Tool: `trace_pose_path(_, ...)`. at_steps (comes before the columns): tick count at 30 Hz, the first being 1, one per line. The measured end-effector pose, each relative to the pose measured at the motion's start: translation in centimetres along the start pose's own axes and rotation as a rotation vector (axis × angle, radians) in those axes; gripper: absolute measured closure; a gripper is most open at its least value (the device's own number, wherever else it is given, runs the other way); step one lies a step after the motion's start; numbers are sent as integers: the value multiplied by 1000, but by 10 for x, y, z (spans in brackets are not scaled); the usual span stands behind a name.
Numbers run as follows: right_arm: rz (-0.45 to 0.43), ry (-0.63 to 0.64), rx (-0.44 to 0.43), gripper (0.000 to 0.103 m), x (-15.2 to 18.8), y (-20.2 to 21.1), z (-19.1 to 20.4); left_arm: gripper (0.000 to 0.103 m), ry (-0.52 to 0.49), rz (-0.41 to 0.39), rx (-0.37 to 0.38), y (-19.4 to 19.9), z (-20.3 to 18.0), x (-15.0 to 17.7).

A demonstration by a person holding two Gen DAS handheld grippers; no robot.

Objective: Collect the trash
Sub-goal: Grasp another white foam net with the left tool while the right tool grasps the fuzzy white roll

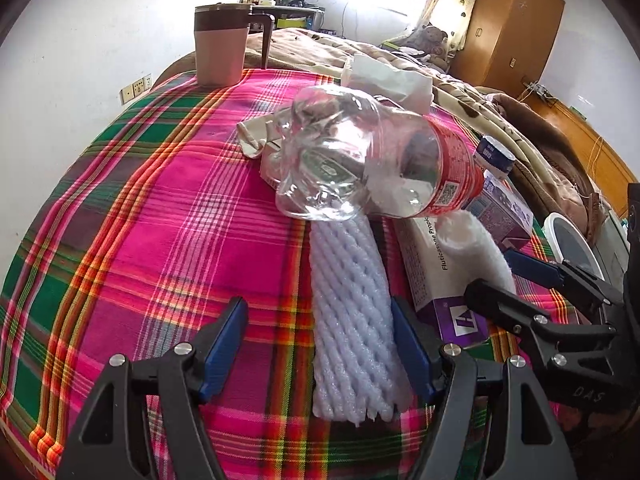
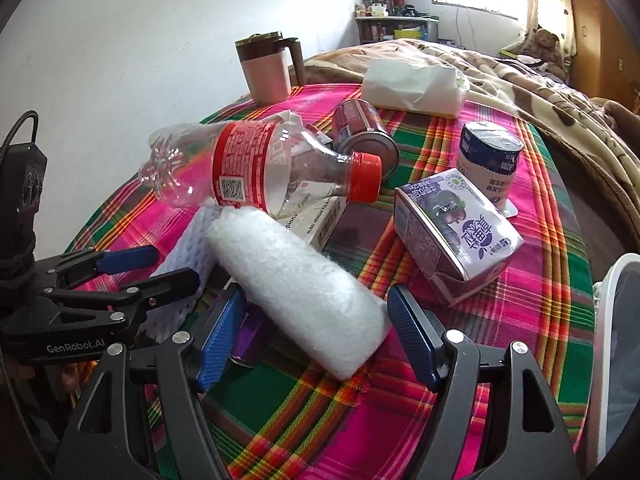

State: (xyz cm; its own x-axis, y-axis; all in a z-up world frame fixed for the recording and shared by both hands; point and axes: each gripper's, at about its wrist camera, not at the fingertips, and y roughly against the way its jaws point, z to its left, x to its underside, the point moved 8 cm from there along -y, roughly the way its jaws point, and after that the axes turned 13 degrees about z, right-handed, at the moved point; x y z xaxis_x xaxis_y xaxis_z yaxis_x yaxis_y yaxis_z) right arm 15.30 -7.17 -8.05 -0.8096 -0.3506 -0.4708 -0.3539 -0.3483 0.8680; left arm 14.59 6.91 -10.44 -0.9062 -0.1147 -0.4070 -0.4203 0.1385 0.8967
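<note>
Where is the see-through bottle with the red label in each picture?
Left wrist view: the plastic bottle lies in the middle, bottom end toward the camera, above the white foam net.
Right wrist view: the same bottle lies left of centre, red cap pointing right, above the white fluffy roll.
Shared landmark: the pink mug stands at the far edge of the plaid cloth in both.
</note>
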Motion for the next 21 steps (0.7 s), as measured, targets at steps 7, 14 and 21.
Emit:
trace_pose_path(7, -5, -7, -14, 46, 0, 0, 1, 30, 4, -6, 4, -2, -3, -2)
trace_pose_path(14, -18, -15, -14, 61, 2, 3, 1, 57, -3, -11, 0, -2, -6, -2)
trace_pose_path(21, -27, -19, -4, 74, 6, 7, -1, 71, 0, -15, 22, 1, -6, 1)
